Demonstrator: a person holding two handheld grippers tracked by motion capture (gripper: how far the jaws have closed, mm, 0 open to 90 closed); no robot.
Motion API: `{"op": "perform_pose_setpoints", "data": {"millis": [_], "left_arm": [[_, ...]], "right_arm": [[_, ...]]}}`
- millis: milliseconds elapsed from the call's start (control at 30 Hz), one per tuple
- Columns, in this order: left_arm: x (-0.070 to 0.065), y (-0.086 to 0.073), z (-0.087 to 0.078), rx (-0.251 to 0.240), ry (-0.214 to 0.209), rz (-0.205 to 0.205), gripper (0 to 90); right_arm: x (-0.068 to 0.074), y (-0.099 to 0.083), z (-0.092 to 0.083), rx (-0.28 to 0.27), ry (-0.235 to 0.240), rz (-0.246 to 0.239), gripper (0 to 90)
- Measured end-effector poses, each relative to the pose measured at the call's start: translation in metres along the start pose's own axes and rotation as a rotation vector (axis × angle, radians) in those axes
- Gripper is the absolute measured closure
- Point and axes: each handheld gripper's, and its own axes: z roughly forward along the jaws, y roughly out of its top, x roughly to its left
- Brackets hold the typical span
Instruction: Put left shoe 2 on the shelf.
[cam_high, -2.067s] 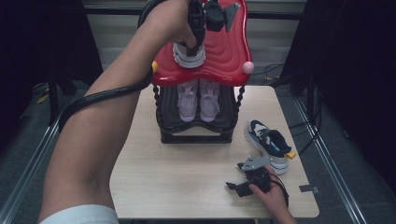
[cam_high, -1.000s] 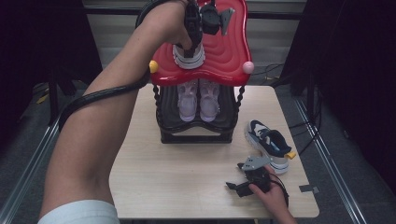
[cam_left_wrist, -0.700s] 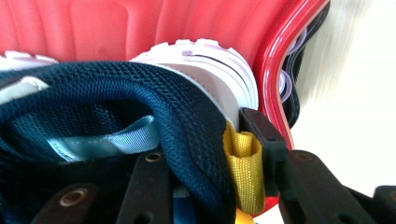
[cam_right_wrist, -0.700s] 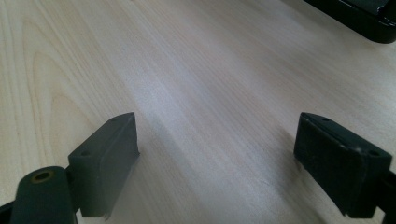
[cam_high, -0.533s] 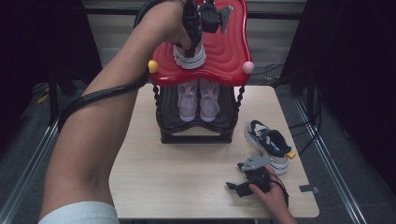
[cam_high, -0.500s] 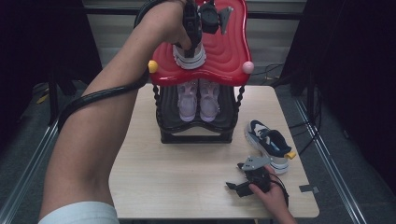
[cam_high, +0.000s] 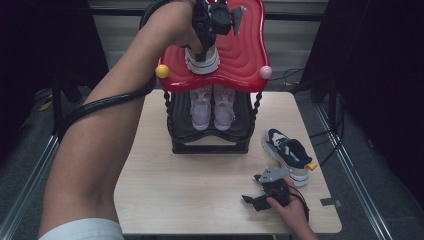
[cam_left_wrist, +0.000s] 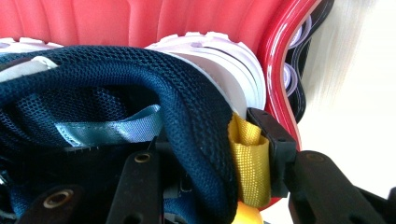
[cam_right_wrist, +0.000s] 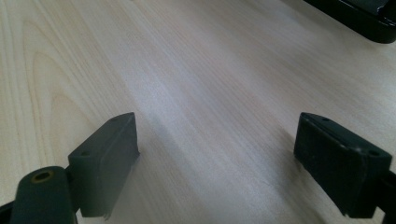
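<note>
A navy mesh sneaker (cam_high: 202, 61) with a white sole stands on the red wavy top shelf (cam_high: 242, 55) of a shoe rack. My left gripper (cam_high: 204, 44) reaches down onto its heel. In the left gripper view the sneaker's padded collar (cam_left_wrist: 196, 107) and yellow pull tab (cam_left_wrist: 250, 156) sit between the jaws of the left gripper (cam_left_wrist: 205, 161). The jaws have just been opening, and the tab looks unsqueezed. The matching navy sneaker (cam_high: 289, 152) lies on the table at the right. Beside it my right gripper (cam_high: 251, 201) rests low, open over bare wood (cam_right_wrist: 217, 158).
A pair of pale lilac shoes (cam_high: 212, 107) fills the rack's black lower shelf (cam_high: 210, 145). The light wooden table (cam_high: 175, 200) has free room in front of the rack. Dark floor and cables surround the table.
The left hand and gripper have shifted only slightly over the sneaker on the top shelf. The sneaker and the right hand have stayed in place.
</note>
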Motion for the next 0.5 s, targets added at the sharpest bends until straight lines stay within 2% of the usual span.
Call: {"op": "perform_pose_setpoints", "data": {"millis": [200,400,500], "left_arm": [[-0.0008,-0.005,0.0001,-0.002,-0.002,-0.002,58.0],[-0.0019,-0.0047,0.0011,-0.007,0.014,-0.011,52.2],[-0.0015,-0.0038,0.002,-0.036,0.006,-0.03,49.7]], "right_arm": [[0.0,0.0,0.0,0.0,0.0,0.0,13.2],[0.0,0.0,0.0,0.0,0.0,0.0,13.2],[0.0,0.0,0.0,0.0,0.0,0.0,13.2]]}}
